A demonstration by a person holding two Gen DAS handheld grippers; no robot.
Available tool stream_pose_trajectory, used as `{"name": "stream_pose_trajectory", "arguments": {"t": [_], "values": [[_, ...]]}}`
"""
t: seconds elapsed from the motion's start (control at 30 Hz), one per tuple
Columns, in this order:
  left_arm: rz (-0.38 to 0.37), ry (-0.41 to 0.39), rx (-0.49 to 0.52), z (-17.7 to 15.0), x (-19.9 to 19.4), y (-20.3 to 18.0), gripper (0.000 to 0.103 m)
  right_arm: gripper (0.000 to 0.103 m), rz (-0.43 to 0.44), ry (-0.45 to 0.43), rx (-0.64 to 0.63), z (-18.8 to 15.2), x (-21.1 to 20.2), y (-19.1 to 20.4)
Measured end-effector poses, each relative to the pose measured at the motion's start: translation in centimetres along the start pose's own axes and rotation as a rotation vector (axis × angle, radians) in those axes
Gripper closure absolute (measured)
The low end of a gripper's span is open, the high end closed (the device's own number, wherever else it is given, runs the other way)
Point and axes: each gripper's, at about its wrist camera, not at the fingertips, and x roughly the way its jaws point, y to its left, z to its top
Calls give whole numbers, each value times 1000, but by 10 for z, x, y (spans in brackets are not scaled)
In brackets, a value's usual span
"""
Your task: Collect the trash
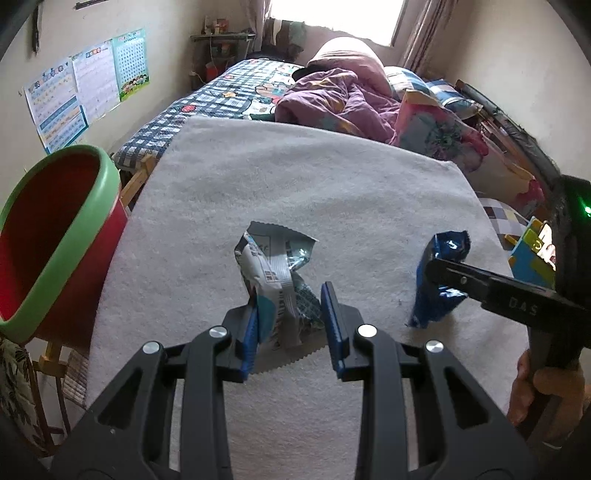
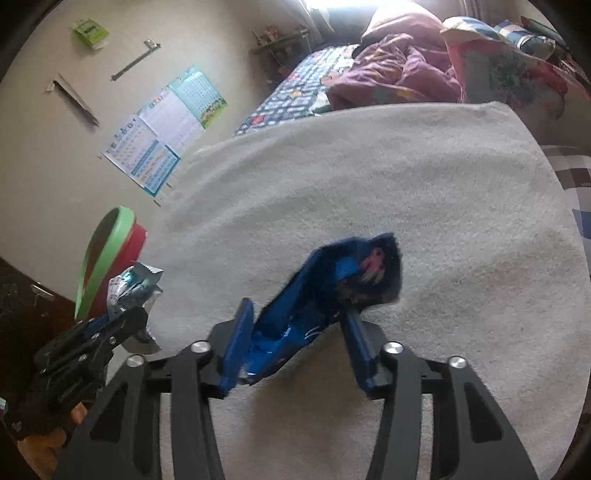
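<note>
Wrappers: grey-white crumpled wrapper between fingers of left gripper, jaws partly apart, left pad touching, grip uncertain. Blue wrapper at 3 o'clock, lifted off grey towel, between half-open jaws of right gripper; hold unclear. Red bin with green rim at 9 o'clock.

Right hand-held gripper straddles blue wrapper, fingers apart, over grey towel; red bin left.

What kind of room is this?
Most likely a bedroom: a bed with a rumpled quilt, pillows by the window, and study posters on the wall.
</note>
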Motion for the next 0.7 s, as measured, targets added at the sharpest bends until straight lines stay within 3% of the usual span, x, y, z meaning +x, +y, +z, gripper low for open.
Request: {"name": "stream_pose_trajectory", "arguments": {"t": [0.17, 0.23, 0.5, 0.67, 0.7], "values": [[6, -27, -10, 7, -7, 8, 73, 64, 17, -45, -14, 5, -15, 13], [10, -37, -11, 9, -11, 11, 73, 73, 26, -67, -16, 8, -21, 19], [23, -65, -8, 15, -21, 22, 73, 75, 14, -119, -87, 14, -32, 50], [29, -66, -21, 17, -21, 34, 73, 72, 0, -86, -108, 14, -17, 60], [29, -68, -24, 17, -22, 37, 73, 68, 5, -74, -96, 14, -13, 60]]}}
